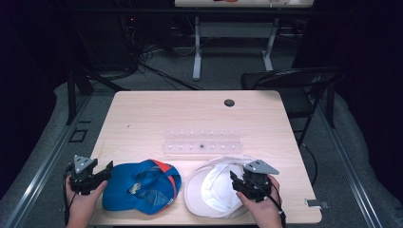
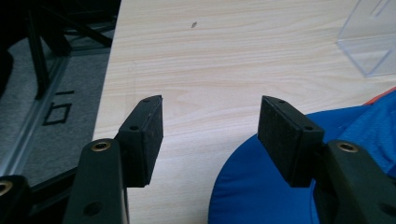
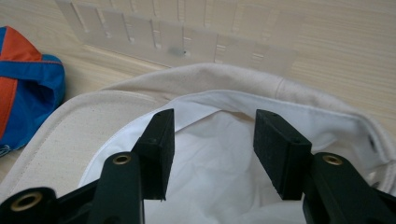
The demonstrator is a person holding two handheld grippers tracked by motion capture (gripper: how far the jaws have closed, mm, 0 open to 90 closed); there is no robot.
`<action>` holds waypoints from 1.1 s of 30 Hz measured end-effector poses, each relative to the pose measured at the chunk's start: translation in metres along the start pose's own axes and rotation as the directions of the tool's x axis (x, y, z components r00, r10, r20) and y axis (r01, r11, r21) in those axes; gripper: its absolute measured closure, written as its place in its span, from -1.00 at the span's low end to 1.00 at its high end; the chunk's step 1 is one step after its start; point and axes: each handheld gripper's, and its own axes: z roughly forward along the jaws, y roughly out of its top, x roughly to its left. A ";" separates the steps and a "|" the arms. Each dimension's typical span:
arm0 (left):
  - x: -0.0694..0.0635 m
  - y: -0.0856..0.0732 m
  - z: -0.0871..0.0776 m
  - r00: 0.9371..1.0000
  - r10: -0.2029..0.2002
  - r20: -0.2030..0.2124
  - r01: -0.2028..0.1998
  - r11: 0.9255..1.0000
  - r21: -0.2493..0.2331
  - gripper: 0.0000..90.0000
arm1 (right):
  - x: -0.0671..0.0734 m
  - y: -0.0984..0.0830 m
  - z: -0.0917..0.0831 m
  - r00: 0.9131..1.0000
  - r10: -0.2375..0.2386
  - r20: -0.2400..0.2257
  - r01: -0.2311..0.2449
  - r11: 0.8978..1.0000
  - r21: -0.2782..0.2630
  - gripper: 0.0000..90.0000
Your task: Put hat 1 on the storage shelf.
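Two caps near the table's front edge, both tongs wide and empty.
I've got the left gripper (image 1: 105,172) at the blue cap (image 1: 142,186)'s left edge, right gripper (image 1: 234,178) over the white cap (image 1: 211,187)'s inside.

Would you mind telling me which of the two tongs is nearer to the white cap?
The right. The right tongs hang open directly over the upturned white cap; the left tongs sit open at the far edge of the blue cap, which lies between them and the white one.
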 end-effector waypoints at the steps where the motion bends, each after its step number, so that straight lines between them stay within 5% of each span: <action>1: 0.000 0.000 0.000 1.000 0.006 -0.008 -0.006 1.000 0.004 -0.09 | -0.001 0.003 -0.001 1.000 0.003 0.004 -0.003 1.000 0.006 0.08; 12: -0.001 -0.001 0.003 1.000 0.007 -0.005 -0.007 1.000 0.025 -0.08 | -0.024 0.035 -0.006 1.000 0.011 0.029 -0.015 0.990 0.137 0.05; 25: -0.004 -0.002 0.004 1.000 0.024 0.009 -0.024 0.999 0.031 -0.08 | -0.043 0.066 -0.013 0.995 -0.048 0.086 0.026 0.970 0.244 0.03; 33: -0.004 -0.002 0.004 1.000 0.023 0.006 -0.023 0.999 0.036 -0.08 | -0.061 0.075 -0.014 0.994 -0.007 0.111 -0.025 0.957 0.288 0.03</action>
